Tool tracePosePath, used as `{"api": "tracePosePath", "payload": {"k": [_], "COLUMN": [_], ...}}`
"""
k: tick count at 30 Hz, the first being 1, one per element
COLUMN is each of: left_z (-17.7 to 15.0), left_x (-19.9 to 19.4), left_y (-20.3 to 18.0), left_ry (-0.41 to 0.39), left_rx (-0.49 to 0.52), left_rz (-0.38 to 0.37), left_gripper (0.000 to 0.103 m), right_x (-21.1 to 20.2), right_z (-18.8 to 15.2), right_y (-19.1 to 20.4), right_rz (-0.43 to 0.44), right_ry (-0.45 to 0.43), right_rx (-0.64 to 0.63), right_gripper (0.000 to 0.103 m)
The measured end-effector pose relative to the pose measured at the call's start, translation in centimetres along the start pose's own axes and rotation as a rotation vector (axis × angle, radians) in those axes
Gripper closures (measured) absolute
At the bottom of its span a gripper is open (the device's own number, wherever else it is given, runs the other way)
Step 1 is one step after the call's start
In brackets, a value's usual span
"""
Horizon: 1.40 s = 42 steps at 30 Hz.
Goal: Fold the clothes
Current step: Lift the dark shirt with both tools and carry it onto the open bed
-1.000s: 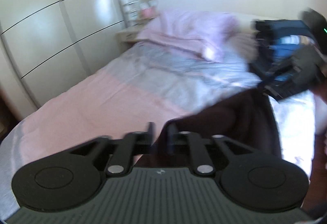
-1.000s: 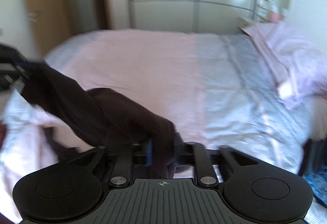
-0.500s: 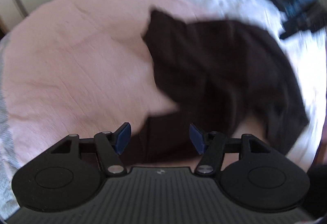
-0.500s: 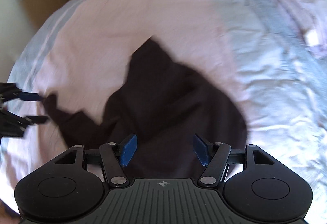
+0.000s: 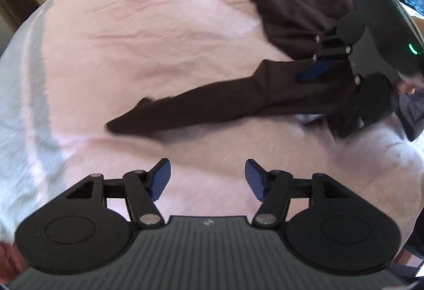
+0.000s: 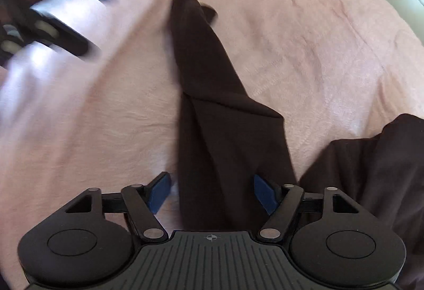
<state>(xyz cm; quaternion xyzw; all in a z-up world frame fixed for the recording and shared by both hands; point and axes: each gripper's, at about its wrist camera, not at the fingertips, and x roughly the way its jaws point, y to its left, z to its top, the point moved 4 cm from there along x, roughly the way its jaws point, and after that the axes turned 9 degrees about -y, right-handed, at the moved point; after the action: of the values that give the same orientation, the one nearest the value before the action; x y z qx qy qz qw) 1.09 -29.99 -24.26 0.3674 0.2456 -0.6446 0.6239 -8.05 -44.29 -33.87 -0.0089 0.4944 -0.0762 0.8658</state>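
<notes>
A dark brown garment lies on a bed covered with a pink sheet, bunched in the upper right of the left wrist view, with one long sleeve-like strip stretching from there down toward the middle left of the frame. The left gripper hovers over bare sheet at the bottom of that frame, its jaws spread wide and holding nothing, well apart from the tip of the strip. The right gripper has its jaws spread just as wide, and in its own view the dark strip runs up from between its blue pads toward the top centre; the cloth lies between them, though contact cannot be told for certain, as the image is blurred there. More of the same fabric is heaped at the lower right of that view. A person's hand shows behind the right gripper at the right edge of the left wrist view.
</notes>
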Motion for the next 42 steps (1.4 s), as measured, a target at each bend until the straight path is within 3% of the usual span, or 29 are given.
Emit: {"api": "tracePosePath", "payload": {"k": [1, 2, 5, 8, 11, 15, 17, 19, 26, 32, 35, 37, 38, 39, 40, 41, 42], "left_z": [-0.2, -0.4, -0.5, 1.9, 4.9, 9.6, 11.7, 13.7, 18.3, 22.2, 23.1, 22.7, 22.5, 22.5, 22.6, 22.8, 23.1], "left_x": [-0.5, -1.0, -2.2, -1.0, 0.7, 3.6, 5.5, 7.6, 15.7, 23.0, 26.8, 28.8, 29.5, 29.3, 28.9, 27.9, 26.1], "left_y": [0.4, 0.9, 1.8, 0.9, -0.7, -4.3, -6.0, -7.8, -12.4, -12.6, -11.7, -11.2, -11.1, -11.1, -11.1, -10.7, -9.9], "left_ry": [-0.001, -0.002, -0.014, -0.063, -0.101, -0.134, -0.142, -0.137, -0.066, 0.017, 0.083, 0.145, 0.162, 0.154, 0.136, 0.116, 0.086], "left_rx": [-0.009, -0.019, -0.039, -0.044, -0.036, 0.004, 0.014, 0.013, -0.026, -0.057, -0.133, -0.194, -0.22, -0.224, -0.217, -0.213, -0.233], "left_rz": [0.012, 0.025, 0.049, 0.014, -0.04, -0.107, -0.123, -0.134, -0.108, -0.031, -0.031, -0.072, -0.1, -0.126, -0.151, -0.146, -0.133], "left_gripper": [0.045, 0.045, 0.044, 0.043, 0.042, 0.04, 0.039, 0.039, 0.036, 0.032, 0.029, 0.031, 0.041, 0.067, 0.087, 0.099, 0.099], "right_x": [-0.1, -1.1, -7.0, -15.3, -24.5, -35.5, -39.3, -41.8, -41.9, -40.6, -39.6, -38.7, -38.3, -38.0, -37.7, -37.3, -37.1], "right_z": [0.2, 0.6, 1.7, 1.5, -0.4, -6.4, -10.0, -13.8, -24.8, -29.5, -31.9, -33.1, -33.3, -33.5, -33.6, -33.7, -33.6], "right_y": [-0.7, -1.5, -3.8, -8.1, -13.7, -20.2, -22.7, -24.8, -32.5, -36.2, -37.6, -38.0, -37.9, -37.8, -37.8, -37.8, -37.8], "right_rz": [-0.01, -0.03, -0.052, -0.161, -0.35, -0.67, -0.822, -0.914, -0.922, -0.918, -0.905, -0.887, -0.878, -0.868, -0.857, -0.847, -0.836], "right_ry": [0.002, -0.004, -0.101, -0.208, -0.314, -0.413, -0.427, -0.425, -0.324, -0.261, -0.229, -0.212, -0.206, -0.203, -0.201, -0.198, -0.201], "right_rx": [0.053, 0.087, 0.164, 0.308, 0.473, 0.683, 0.746, 0.799, 0.922, 0.919, 0.941, 0.967, 0.977, 0.982, 0.987, 0.992, 0.996], "right_gripper": [0.091, 0.098, 0.099, 0.099, 0.099, 0.098, 0.098, 0.098, 0.098, 0.099, 0.098, 0.098, 0.098, 0.098, 0.098, 0.098, 0.098]}}
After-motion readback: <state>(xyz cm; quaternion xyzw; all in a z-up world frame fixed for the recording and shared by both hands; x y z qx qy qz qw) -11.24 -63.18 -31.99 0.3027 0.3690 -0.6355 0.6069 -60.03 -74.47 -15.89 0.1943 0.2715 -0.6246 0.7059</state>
